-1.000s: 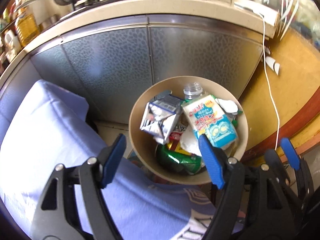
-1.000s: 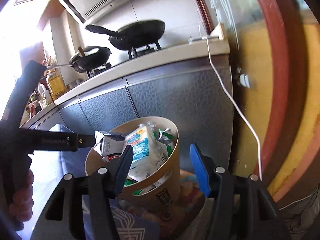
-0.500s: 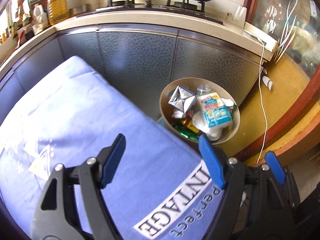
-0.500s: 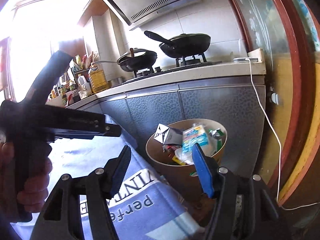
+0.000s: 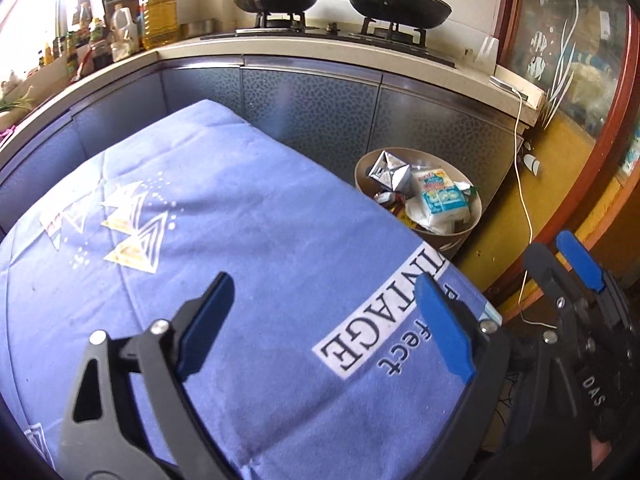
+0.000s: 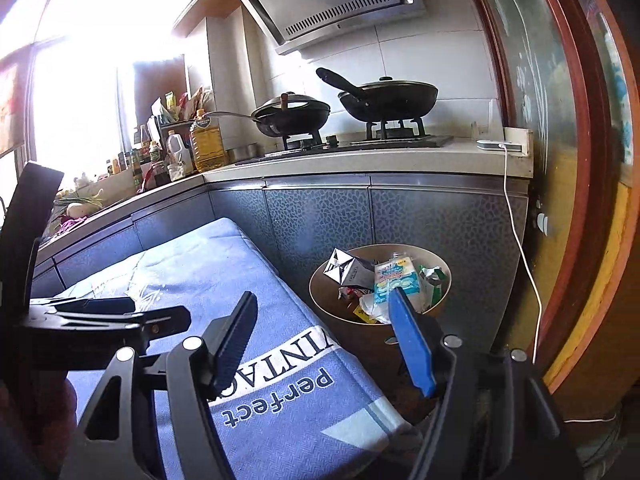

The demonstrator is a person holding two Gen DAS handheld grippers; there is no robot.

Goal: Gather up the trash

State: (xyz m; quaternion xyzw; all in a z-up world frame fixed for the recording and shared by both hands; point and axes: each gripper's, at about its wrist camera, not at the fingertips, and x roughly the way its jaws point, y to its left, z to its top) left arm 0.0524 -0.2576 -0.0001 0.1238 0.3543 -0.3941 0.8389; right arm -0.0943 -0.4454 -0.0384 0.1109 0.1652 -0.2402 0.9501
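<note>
A round tan trash bin (image 5: 452,236) stands on the floor by the grey cabinet, full of trash: a silver carton (image 5: 390,170), a blue-and-white pack (image 5: 440,196) and wrappers. It also shows in the right wrist view (image 6: 332,308). My left gripper (image 5: 324,320) is open and empty, above the blue cloth, well back from the bin. My right gripper (image 6: 320,340) is open and empty, above the cloth's corner; it also shows in the left wrist view (image 5: 576,260).
A blue cloth (image 5: 200,220) printed "perfect VINTAGE" covers a table. Behind it runs a kitchen counter (image 6: 360,160) with two black pans (image 6: 384,96), oil bottles (image 6: 206,140). A white cable (image 6: 520,248) hangs beside a red-framed glass door (image 6: 580,160).
Both grippers have pulled up and back from the bin. The bin now looks smaller and farther off, and the blue cloth fills more of both views.
</note>
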